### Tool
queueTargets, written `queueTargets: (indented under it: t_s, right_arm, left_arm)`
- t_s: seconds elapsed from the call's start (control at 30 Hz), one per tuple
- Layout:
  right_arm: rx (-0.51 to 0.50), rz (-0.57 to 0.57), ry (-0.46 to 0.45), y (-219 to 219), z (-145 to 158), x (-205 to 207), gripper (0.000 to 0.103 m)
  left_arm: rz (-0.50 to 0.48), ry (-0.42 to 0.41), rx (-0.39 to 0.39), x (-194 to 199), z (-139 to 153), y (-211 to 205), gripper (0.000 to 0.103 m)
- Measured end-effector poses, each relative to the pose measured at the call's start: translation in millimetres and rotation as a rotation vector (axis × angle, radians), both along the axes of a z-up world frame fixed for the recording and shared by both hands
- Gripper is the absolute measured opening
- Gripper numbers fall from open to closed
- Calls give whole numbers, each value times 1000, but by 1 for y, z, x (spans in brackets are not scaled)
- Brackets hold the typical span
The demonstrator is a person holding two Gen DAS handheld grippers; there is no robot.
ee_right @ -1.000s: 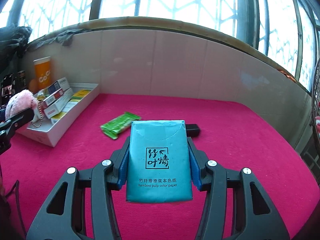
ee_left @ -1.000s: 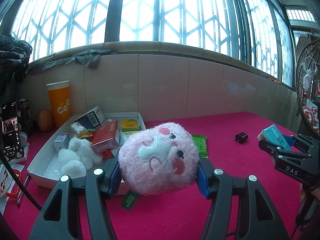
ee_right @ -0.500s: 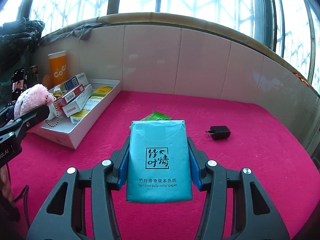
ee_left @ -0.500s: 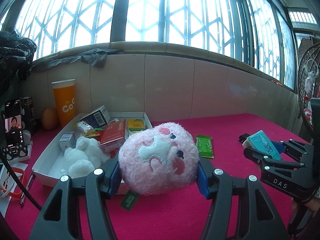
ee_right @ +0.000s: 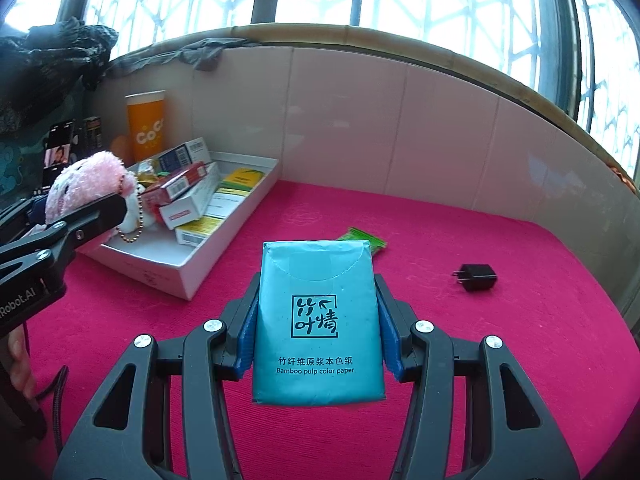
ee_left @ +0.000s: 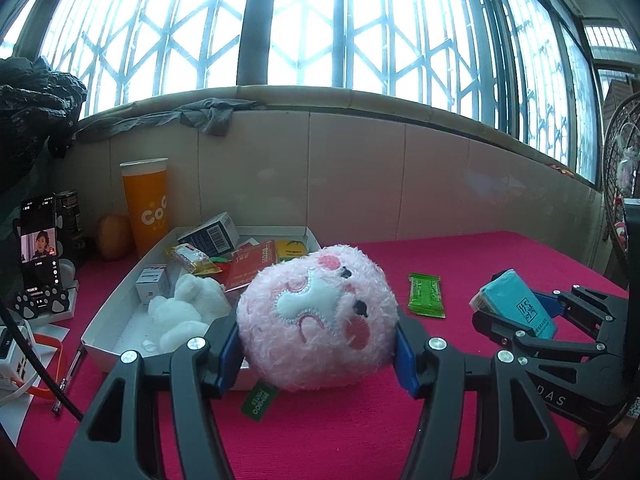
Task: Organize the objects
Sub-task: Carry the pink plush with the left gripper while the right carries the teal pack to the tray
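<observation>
My left gripper (ee_left: 318, 354) is shut on a round pink plush toy (ee_left: 316, 316), held above the near end of a white tray (ee_left: 100, 344). The tray holds a white plush (ee_left: 186, 310), a red box (ee_left: 252, 266) and several small boxes and packets. My right gripper (ee_right: 318, 334) is shut on a teal tissue pack (ee_right: 318, 332), above the pink cloth. In the left wrist view that gripper (ee_left: 516, 316) and the tissue pack (ee_left: 518, 304) show at the right. In the right wrist view the pink plush (ee_right: 86, 184) sits at the left, over the tray (ee_right: 188, 270).
A green packet (ee_left: 426, 294) and a black charger plug (ee_right: 476, 276) lie on the pink cloth (ee_right: 440, 360). An orange cup (ee_left: 146, 204), an orange fruit (ee_left: 110, 236) and a phone on a stand (ee_left: 40, 252) stand left of the tray. A tiled wall runs behind.
My right gripper has moved left with the tissue pack, closer to the tray and the left gripper. The left gripper has stayed put with the pink plush.
</observation>
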State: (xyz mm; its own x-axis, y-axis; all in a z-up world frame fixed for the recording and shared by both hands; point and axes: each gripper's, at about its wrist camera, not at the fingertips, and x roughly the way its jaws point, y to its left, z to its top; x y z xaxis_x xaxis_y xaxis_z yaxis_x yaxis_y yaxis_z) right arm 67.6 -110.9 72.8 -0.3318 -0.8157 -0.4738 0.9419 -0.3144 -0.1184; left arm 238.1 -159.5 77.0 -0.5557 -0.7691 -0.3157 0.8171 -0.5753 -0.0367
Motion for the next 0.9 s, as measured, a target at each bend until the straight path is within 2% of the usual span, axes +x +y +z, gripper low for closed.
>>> queueTargets:
  t_s: [0.9]
  right_arm:
    - [29,97,-9,-26,-6,38,50]
  left_arm:
    - [42,6,12,23,0,-16,62]
